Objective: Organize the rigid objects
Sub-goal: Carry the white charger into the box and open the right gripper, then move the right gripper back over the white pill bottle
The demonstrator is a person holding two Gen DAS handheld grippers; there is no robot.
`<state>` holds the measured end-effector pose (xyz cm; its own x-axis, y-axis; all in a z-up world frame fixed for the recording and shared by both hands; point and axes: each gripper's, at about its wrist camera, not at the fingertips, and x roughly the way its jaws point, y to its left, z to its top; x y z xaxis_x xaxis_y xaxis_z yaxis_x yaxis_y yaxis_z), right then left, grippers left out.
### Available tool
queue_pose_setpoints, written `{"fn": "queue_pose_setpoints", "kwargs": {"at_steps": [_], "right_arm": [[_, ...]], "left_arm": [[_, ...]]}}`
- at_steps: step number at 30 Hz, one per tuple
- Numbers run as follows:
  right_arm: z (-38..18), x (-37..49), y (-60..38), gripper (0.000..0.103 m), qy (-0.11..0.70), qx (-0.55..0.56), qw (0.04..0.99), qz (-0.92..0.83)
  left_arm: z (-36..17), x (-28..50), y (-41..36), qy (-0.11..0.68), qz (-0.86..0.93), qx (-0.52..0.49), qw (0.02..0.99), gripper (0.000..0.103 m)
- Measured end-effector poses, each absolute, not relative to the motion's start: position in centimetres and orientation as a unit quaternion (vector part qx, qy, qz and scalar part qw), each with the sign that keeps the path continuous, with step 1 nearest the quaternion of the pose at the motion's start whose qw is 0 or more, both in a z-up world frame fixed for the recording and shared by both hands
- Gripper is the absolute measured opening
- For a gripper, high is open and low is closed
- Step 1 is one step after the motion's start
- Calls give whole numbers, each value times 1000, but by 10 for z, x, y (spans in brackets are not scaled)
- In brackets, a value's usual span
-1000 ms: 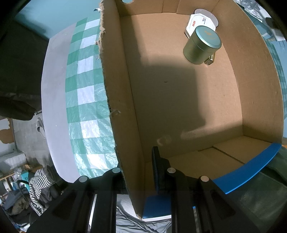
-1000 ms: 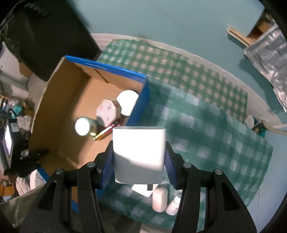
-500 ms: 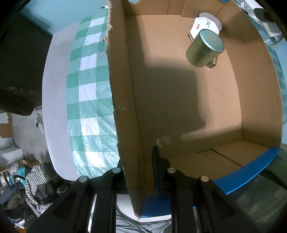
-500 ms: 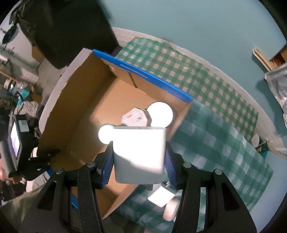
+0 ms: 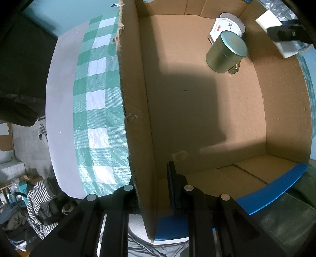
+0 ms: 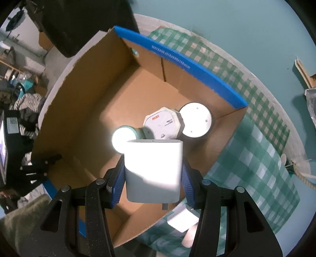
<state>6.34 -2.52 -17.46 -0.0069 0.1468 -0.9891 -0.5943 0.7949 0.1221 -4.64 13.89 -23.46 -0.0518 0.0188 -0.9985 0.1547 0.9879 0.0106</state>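
An open cardboard box (image 5: pixel 197 110) (image 6: pixel 83 122) stands on the checked cloth. My left gripper (image 5: pixel 150 187) is shut on the box's left wall (image 5: pixel 136 128), one finger outside and the blue pad inside. My right gripper (image 6: pixel 152 178) is shut on a white rectangular block (image 6: pixel 153 168), hanging over the box's inside; the block (image 5: pixel 268 18) also shows at the top right of the left wrist view. On the box floor stand a green tin (image 5: pixel 227 52) (image 6: pixel 123 138), a white octagonal case (image 5: pixel 221 27) (image 6: pixel 163 123) and a round white lid (image 6: pixel 195 122), close together in one corner.
The green-and-white checked cloth (image 5: pixel 98 98) (image 6: pixel 256 158) covers a round table with a pale rim (image 5: pixel 59 118). Outside the box's near wall lie a small white block (image 6: pixel 181 219) and a white bottle (image 6: pixel 188 239). Striped clothing (image 5: pixel 39 197) lies on the floor beyond the table.
My right gripper has carried the white block from above the cloth to above the inside of the box, lower down. The left gripper stays clamped on the box wall.
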Motion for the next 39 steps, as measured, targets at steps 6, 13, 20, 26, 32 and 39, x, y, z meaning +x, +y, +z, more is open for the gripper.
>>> {"fn": "queue_pose_setpoints", "kwargs": {"at_steps": [6,13,20,26,32,39], "right_arm": [[-186,59,-25,52,665,-179,672,272],[-179,60,-26,51,657,-168,681,278],[-168,63,-23,51,650,-173,688,272],[-159,62,-26,58,645,-169,697,266],[-154,62,-33,58,645,-159,701,261],[-149,60,-46,58,645,-144,708,249]], "left_arm": [[-235,-47,138,724,-50,62,685,17],[-236,-46,136,726,-52,66,683,17],[-234,-45,131,724,-54,68,684,17],[-232,-45,129,724,-55,70,684,17],[-231,-45,128,723,-56,72,684,17],[-229,-44,126,722,-58,75,685,17]]}}
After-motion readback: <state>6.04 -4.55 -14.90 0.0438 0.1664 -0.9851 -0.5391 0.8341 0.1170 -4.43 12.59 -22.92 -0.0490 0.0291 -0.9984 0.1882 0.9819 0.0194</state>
